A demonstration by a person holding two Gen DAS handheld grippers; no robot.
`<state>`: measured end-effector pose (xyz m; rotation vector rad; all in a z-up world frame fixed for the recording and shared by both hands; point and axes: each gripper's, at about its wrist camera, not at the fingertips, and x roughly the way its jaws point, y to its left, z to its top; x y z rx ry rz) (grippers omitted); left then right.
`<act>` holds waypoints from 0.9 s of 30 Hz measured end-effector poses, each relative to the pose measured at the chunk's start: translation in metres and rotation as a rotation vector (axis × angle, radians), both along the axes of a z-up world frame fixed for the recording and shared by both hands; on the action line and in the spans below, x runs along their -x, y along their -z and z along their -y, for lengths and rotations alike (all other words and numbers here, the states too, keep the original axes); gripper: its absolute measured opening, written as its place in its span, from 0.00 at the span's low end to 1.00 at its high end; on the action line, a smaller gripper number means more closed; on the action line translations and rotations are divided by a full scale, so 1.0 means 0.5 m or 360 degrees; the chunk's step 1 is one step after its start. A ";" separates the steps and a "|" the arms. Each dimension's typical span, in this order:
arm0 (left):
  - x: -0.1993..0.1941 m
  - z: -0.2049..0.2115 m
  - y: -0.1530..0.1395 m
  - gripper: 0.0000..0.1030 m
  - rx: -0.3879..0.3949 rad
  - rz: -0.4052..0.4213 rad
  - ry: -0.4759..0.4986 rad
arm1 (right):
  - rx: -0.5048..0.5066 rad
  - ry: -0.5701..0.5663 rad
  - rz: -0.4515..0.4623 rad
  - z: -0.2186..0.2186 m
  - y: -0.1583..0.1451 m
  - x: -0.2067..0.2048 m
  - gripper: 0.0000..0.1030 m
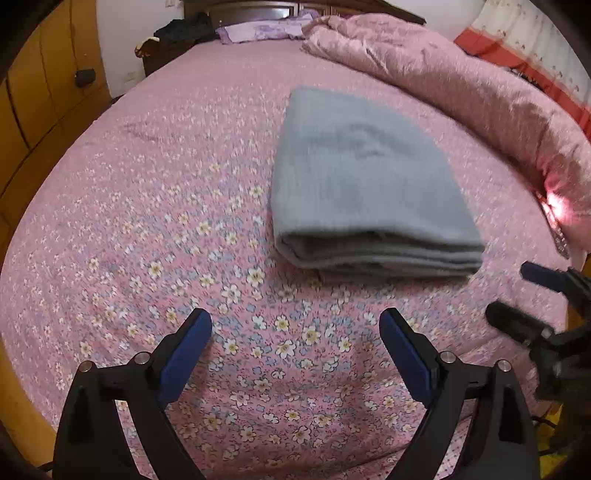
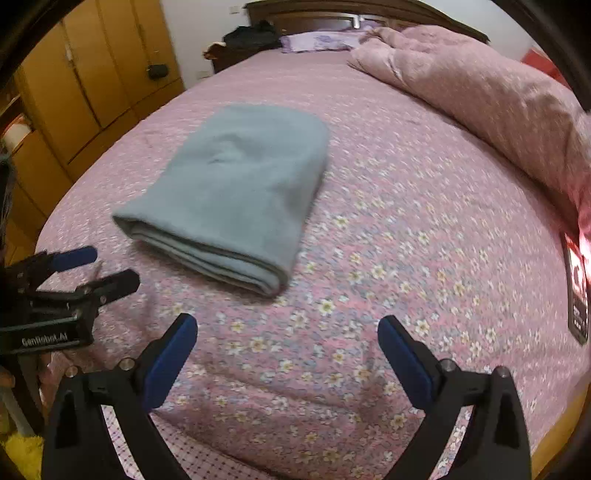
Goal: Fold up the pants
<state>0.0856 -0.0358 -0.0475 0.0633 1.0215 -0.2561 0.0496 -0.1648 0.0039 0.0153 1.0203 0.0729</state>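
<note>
The grey-blue pants (image 1: 362, 177) lie folded into a thick rectangle on the pink flowered bedsheet (image 1: 166, 229), the stacked layers of the fold facing me. In the right wrist view the pants (image 2: 240, 184) sit up and to the left. My left gripper (image 1: 295, 321) hovers over bare sheet just short of the fold, open, with nothing between its blue pads. My right gripper (image 2: 287, 323) is also open and empty, to the right of the pants' near corner. Each gripper shows in the other's view: the right gripper (image 1: 511, 291) at the right edge, the left gripper (image 2: 112, 266) at the left edge.
A bunched pink quilt (image 1: 461, 85) runs along the right side of the bed. A lilac pillow (image 1: 258, 31) and dark clothes (image 1: 184, 31) lie by the headboard. Wooden wardrobe doors (image 1: 37, 110) stand to the left. A dark flat device (image 2: 578, 288) rests at the bed's right edge.
</note>
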 end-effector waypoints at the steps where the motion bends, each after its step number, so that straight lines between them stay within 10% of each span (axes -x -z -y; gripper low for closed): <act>1: -0.001 0.005 0.009 0.86 -0.0027 -0.0013 -0.0002 | 0.0000 0.0023 -0.0002 0.008 0.006 -0.002 0.99; 27: -0.021 0.021 0.056 0.87 -0.0060 -0.0058 -0.0021 | -0.0006 0.0123 -0.0202 0.006 0.092 -0.058 1.00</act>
